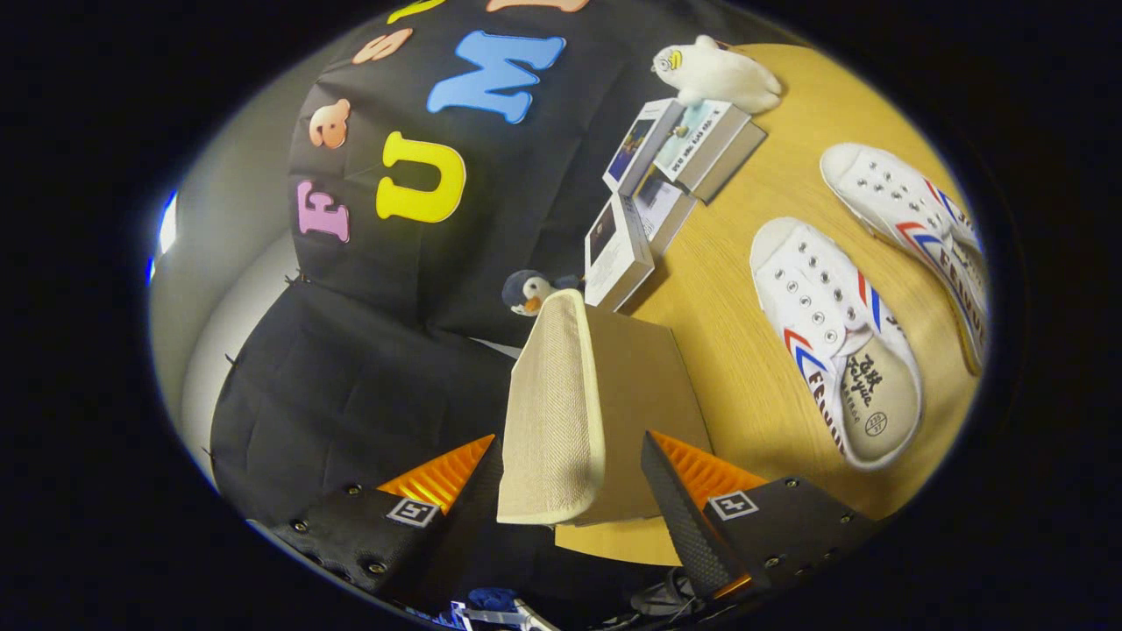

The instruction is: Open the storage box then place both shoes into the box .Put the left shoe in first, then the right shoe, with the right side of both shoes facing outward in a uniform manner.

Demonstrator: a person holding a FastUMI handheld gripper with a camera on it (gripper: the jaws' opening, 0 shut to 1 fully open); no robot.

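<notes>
Your table (727, 289): wooden top. On it: two white shoes (833, 342) (912, 219) side by side, storage box (631, 386), stacked books (675, 166), white plush toy (719, 74) behind.

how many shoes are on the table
2. One shoe lies on the table just beyond the gripper, beside the box lid between its fingers; the other shoe lies farther out, alongside it.

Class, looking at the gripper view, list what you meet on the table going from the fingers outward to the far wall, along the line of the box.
gripper, fingers either side of the raised storage box lid → toy penguin → books → white plush toy
</notes>
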